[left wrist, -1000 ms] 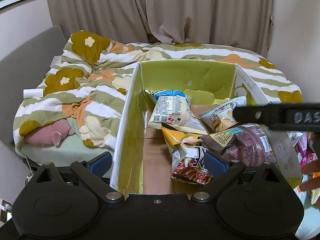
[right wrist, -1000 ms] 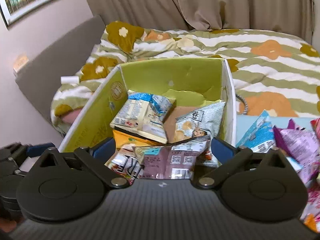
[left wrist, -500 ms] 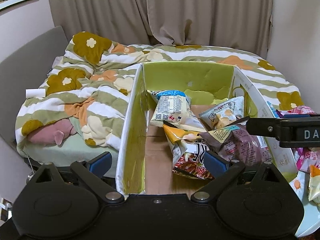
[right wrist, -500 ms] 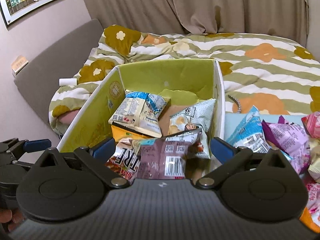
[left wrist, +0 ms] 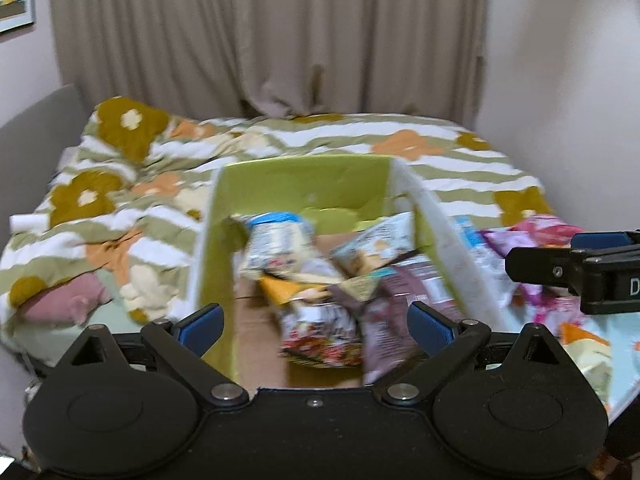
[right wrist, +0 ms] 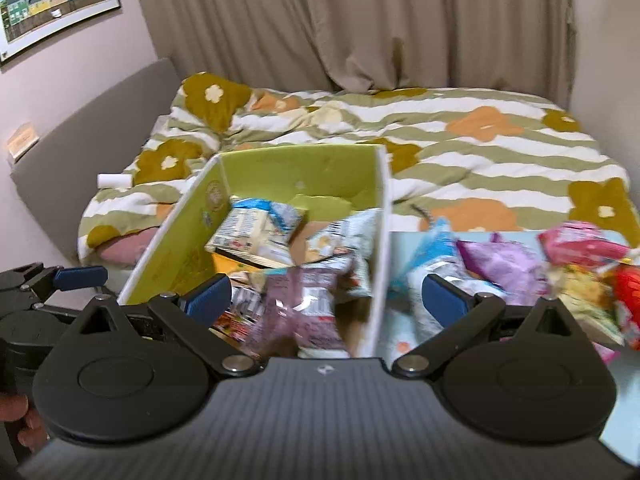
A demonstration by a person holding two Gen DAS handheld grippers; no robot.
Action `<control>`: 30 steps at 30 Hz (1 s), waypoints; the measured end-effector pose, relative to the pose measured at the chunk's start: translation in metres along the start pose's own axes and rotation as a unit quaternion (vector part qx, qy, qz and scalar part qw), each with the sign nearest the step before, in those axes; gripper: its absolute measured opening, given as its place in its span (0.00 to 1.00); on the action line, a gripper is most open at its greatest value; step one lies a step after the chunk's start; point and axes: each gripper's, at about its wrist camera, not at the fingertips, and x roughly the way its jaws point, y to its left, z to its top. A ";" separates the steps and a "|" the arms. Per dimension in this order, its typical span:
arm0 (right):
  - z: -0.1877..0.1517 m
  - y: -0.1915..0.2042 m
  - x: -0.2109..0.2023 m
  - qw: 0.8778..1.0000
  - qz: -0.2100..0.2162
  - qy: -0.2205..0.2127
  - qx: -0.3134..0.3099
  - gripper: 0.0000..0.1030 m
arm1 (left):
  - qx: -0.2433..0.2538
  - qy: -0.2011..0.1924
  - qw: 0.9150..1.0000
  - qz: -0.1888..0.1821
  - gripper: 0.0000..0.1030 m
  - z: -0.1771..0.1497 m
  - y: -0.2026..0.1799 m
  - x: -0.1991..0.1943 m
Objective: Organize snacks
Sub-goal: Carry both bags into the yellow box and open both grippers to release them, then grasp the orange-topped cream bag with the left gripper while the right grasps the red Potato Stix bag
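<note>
- Hovering wide open and empty near the box (left wrist: 304, 184): left hand-held gripper (left wrist: 314, 322), right hand-held gripper (right wrist: 326, 300).
- Loose packets (right wrist: 500, 264) wait right, handy for boxing.

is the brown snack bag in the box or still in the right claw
In the box. The brown snack bag lies on other packets inside the green box; the right claw is open and empty.

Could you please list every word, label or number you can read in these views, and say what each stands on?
"D": a white letter, cut off at the frame edge, on the right gripper's black body in the left wrist view.
Snack packets in the green box: print and barcodes too blurred to read.
Round emblem on the box wall: unreadable.
Framed picture: no readable text.
</note>
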 end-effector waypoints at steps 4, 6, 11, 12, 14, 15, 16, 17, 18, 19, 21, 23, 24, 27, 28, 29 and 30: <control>-0.008 -0.020 -0.023 1.000 -0.023 -0.010 0.011 1.00 | 0.011 0.000 1.000 -0.028 0.97 0.002 -0.024 -0.001; -0.012 -0.034 -0.035 0.999 -0.034 -0.018 0.017 1.00 | 0.018 0.003 0.999 -0.042 0.97 0.003 -0.040 0.001; -0.021 -0.083 -0.063 0.997 -0.064 -0.034 0.026 1.00 | 0.044 0.011 0.996 -0.075 0.97 0.004 -0.095 0.006; -0.022 -0.096 -0.068 0.997 -0.070 -0.036 0.027 1.00 | 0.047 0.013 0.996 -0.080 0.97 0.003 -0.105 0.007; -0.023 -0.123 -0.077 0.995 -0.082 -0.037 0.030 1.00 | 0.049 0.022 0.994 -0.093 0.97 0.003 -0.132 0.010; -0.023 -0.138 -0.081 0.995 -0.086 -0.036 0.033 1.00 | 0.050 0.026 0.993 -0.100 0.97 0.003 -0.143 0.012; -0.023 -0.152 -0.084 0.995 -0.088 -0.032 0.036 1.00 | 0.051 0.031 0.992 -0.108 0.97 0.002 -0.155 0.015; -0.023 -0.167 -0.087 0.995 -0.089 -0.029 0.040 1.00 | 0.055 0.037 0.991 -0.116 0.97 0.001 -0.170 0.018; -0.024 -0.180 -0.090 0.995 -0.089 -0.027 0.041 1.00 | 0.059 0.045 0.990 -0.123 0.97 -0.001 -0.184 0.021; -0.024 -0.193 -0.091 0.995 -0.089 -0.023 0.041 1.00 | 0.065 0.053 0.988 -0.129 0.97 -0.002 -0.198 0.025; -0.026 -0.216 -0.091 0.995 -0.089 -0.017 0.036 1.00 | 0.077 0.067 0.985 -0.138 0.97 -0.007 -0.222 0.031; -0.028 -0.239 -0.090 0.996 -0.085 -0.009 0.032 1.00 | 0.092 0.085 0.982 -0.143 0.97 -0.013 -0.246 0.041; -0.029 -0.249 -0.088 0.996 -0.082 -0.004 0.030 1.00 | 0.098 0.093 0.980 -0.143 0.97 -0.017 -0.256 0.046; -0.031 -0.278 -0.079 0.997 -0.066 0.010 0.028 1.00 | 0.112 0.111 0.977 -0.142 0.97 -0.028 -0.284 0.059; -0.032 -0.287 -0.074 0.998 -0.060 0.017 0.026 1.00 | 0.116 0.115 0.977 -0.140 0.97 -0.032 -0.294 0.065; -0.033 -0.293 -0.070 0.998 -0.055 0.022 0.025 1.00 | 0.119 0.120 0.976 -0.138 0.97 -0.035 -0.301 0.069; -0.033 -0.299 -0.065 0.998 -0.050 0.027 0.022 1.00 | 0.123 0.125 0.975 -0.135 0.97 -0.039 -0.308 0.075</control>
